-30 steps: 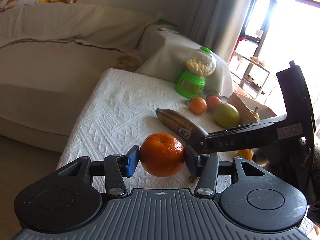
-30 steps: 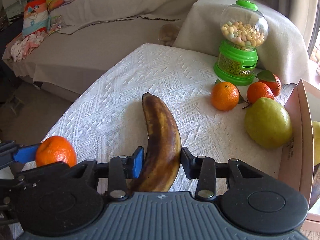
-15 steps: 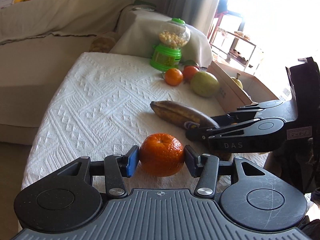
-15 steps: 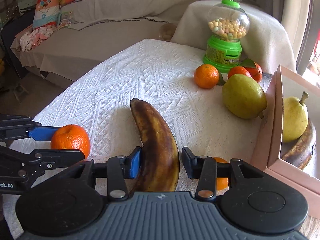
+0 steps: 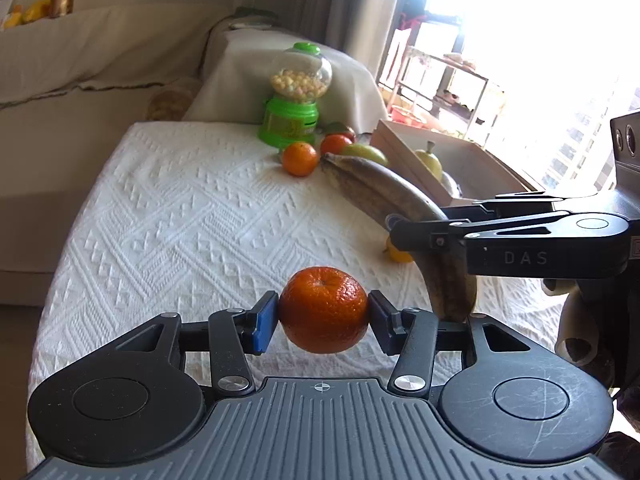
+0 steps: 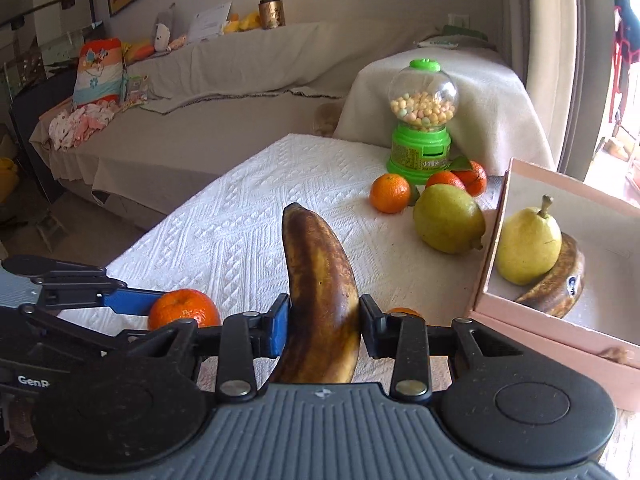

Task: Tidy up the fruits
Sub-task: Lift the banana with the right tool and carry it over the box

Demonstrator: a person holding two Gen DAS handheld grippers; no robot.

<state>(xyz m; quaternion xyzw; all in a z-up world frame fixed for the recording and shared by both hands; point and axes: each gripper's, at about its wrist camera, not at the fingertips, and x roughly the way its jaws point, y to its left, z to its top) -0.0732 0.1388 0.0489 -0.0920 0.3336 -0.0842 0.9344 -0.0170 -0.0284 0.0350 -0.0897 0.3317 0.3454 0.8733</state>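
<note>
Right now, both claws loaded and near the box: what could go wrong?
1. The banana is very ripe and gripped near one end by the right claw; it may bruise or droop.
2. The box already holds a pear on another banana, so landing room is tight.
3. The left claw pinches a round orange; it could roll out.

Daylight enters from a window [image 5: 520, 32] ahead and to the right of the left fingers [image 5: 266, 322]; that area is blown out to white, with detail lost (shelving there barely legible). The white table [image 5: 180, 208] cloth is evenly lit and sharp, its weave readable. The orange [image 5: 323, 309] between those fingers carries small specular highlights and throws a soft shadow beneath. Right wrist view is dimmer and warmer; the box [image 6: 560, 332] interior sits in mild shade. Both views bow strongly at the edges, corners darken. No motion blur noted.
</note>
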